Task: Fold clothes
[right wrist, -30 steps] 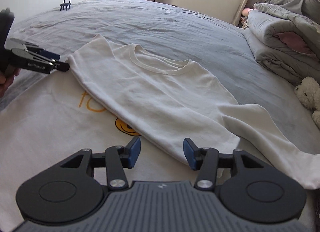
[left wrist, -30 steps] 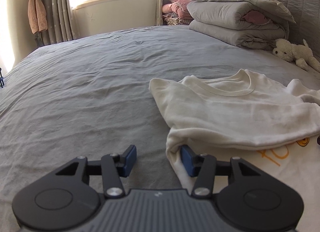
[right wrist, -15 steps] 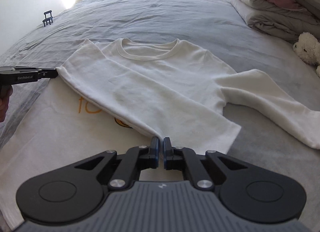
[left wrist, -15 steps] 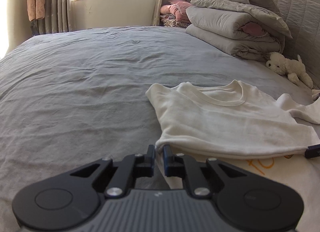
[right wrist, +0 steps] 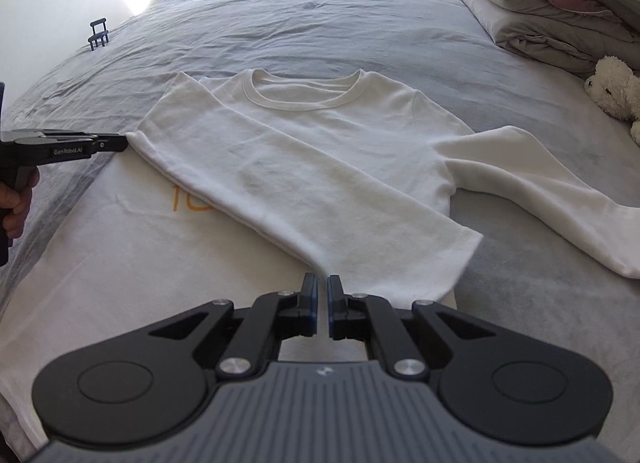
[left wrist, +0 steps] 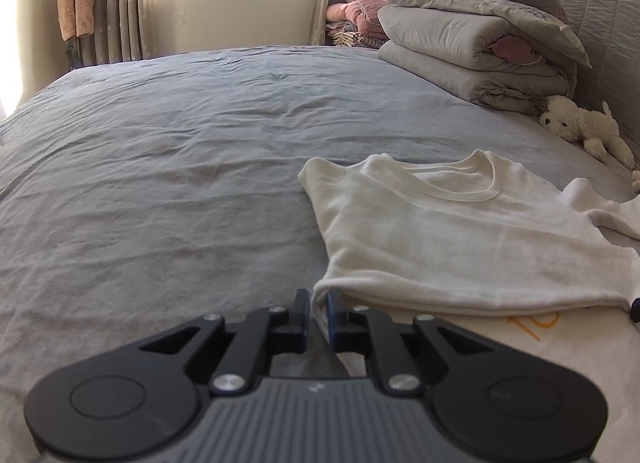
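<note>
Right now you have a grip on both ends of one folded edge of the white sweatshirt (right wrist: 320, 167), which lies on the grey bed (left wrist: 180, 183) with its collar toward the far side. Your left gripper (left wrist: 319, 313) is pinching the cloth at the outer corner of that fold; white fabric shows between the blue pads. Your right gripper (right wrist: 322, 305) has its fingers nearly together at the near hem corner, and I judge it is nipping the edge there, though only a sliver of a gap is visible. Holding both corners keeps the fold line taut and straight, so the doubled panel can be carried or smoothed as one piece.

The garment is cream-white, soft and slightly ribbed at the neck. One side is laid diagonally over the chest, partly covering an orange print (right wrist: 192, 199) on the layer beneath. The other sleeve (right wrist: 540, 191) lies stretched out flat on the bed, unfolded.
</note>
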A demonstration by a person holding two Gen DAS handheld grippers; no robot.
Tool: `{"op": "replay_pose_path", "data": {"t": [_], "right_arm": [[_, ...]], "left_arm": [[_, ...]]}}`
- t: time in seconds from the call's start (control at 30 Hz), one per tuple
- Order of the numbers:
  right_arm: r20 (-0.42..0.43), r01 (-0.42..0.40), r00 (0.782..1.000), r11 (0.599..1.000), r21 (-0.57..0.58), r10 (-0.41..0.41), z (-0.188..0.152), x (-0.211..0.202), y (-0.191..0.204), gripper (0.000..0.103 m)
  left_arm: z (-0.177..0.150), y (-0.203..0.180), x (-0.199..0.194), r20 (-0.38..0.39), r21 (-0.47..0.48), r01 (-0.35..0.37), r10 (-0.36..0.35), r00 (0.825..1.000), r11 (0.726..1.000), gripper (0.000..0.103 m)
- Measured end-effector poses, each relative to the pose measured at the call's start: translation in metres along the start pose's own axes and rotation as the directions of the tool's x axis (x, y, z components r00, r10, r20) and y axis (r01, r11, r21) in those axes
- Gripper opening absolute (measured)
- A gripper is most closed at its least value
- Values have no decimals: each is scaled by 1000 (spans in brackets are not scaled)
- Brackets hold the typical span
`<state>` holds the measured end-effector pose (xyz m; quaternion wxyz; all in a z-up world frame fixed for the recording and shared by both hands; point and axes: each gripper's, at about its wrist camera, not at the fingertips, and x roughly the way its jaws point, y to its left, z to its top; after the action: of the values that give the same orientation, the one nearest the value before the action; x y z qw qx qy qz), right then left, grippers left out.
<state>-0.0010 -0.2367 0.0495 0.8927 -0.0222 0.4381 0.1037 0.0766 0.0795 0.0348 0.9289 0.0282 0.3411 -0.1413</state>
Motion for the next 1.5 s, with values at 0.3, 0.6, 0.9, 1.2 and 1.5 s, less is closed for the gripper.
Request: {"op": "replay_pose_path", "data": {"t": [0.3,0.6,0.9,1.2,1.5], "right_arm": [[33,-21,999,1000,-10,21,-2,-4,2,20],[53,50,998,997,-64,-47,-5,7,6,37],[46,15,999,1000,18,-16,0,-7,2,4],[33,-36,999,999,33,35,-2,-14,-3,10],[49,-19,999,999,-40,21,-6,-17,-2,20]], "left_arm": [[-2,-2,0,-5,-7,-16,16,1000,1000,10],[0,0,0,-10,-18,-16,16,1000,1000,12],[-1,12,3,-34,-47,-93,92,995,995,7],[4,11,-9,13,-92,-24,25,1000,995,8],[6,-3,-9,85,-80,37,-30,996,996,30]]}}
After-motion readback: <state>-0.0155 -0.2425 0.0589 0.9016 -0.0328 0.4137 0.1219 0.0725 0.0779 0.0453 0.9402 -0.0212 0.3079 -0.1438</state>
